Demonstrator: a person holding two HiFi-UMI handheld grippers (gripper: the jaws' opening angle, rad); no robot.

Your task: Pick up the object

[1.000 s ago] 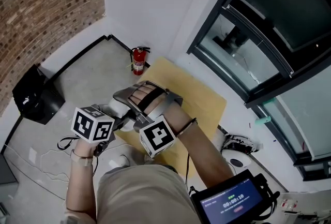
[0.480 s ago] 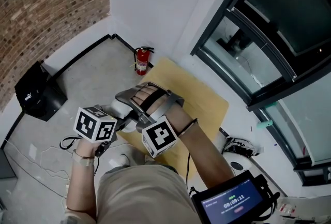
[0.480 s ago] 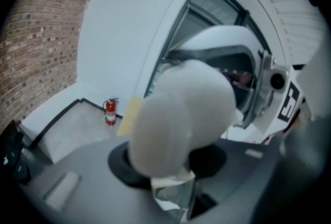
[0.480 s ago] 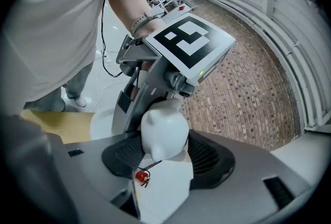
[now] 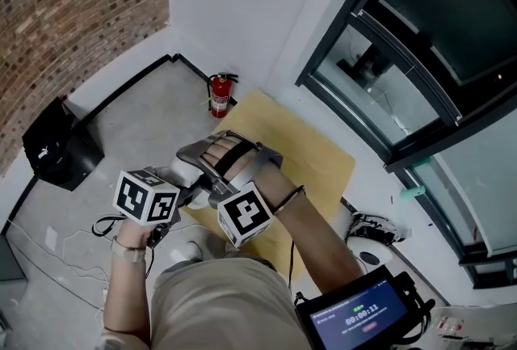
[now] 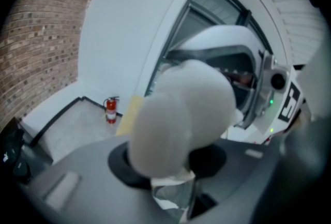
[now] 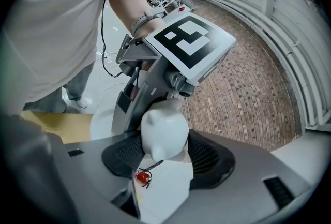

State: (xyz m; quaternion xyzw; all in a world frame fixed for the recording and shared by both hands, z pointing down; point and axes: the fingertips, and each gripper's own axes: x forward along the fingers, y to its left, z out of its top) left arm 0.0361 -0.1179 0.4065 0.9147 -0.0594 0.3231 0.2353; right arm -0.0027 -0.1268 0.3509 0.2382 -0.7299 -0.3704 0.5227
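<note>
The object is a small glossy white figure (image 7: 163,132), rounded like a piggy bank. It hangs in the air between both grippers, in front of the person's body. My left gripper (image 6: 178,166) is shut on it, and it fills the middle of that view as a blurred white lump (image 6: 181,114). My right gripper (image 7: 163,161) faces the left one, with the figure centred between its jaws. Whether the right jaws press on the figure is hidden. In the head view the two marker cubes (image 5: 146,196) (image 5: 244,213) sit close together, with a bit of the white figure (image 5: 184,170) beyond them.
A red fire extinguisher (image 5: 216,94) stands by the white wall, next to a yellow board (image 5: 311,150) on the floor. A black box (image 5: 56,150) sits at the left below a brick wall. Dark-framed windows (image 5: 404,57) run along the right. Cables lie on the floor.
</note>
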